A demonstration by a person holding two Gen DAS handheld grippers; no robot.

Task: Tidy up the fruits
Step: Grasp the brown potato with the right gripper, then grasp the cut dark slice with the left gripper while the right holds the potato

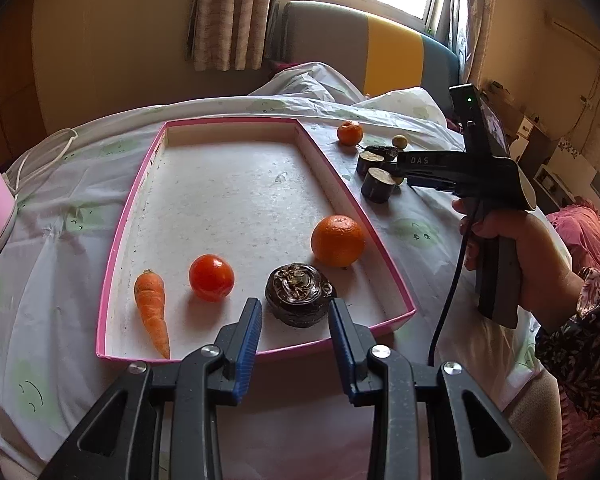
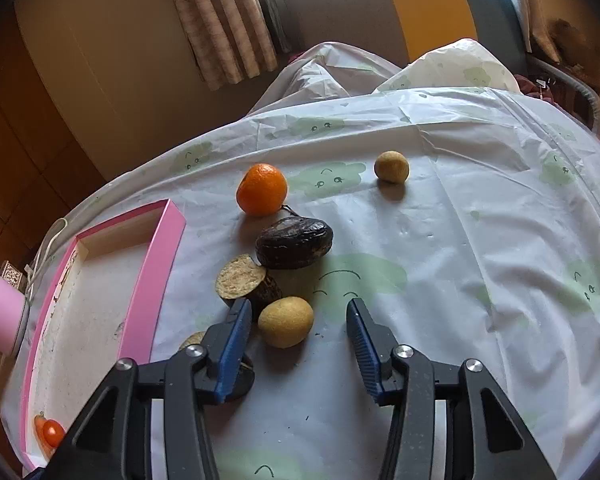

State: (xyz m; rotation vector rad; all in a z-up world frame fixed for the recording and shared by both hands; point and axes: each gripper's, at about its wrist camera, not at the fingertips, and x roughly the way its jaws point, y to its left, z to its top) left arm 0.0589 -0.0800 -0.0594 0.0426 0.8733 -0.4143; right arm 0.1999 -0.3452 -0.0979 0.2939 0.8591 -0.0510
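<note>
Inside pink tray (image 1: 120, 236): one carrot (image 1: 152, 308), one tomato (image 1: 211, 278), one orange (image 1: 338, 241); both claws (image 1: 294, 320) (image 2: 300, 322) wide, empty.

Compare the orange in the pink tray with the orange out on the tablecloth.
The orange in the tray sits inside the pink tray; the orange on the tablecloth lies outside it, beyond the far corner. The first has open tray floor around it; the second lies close to a dark shrivelled fruit. Both are round and bright orange.
</note>
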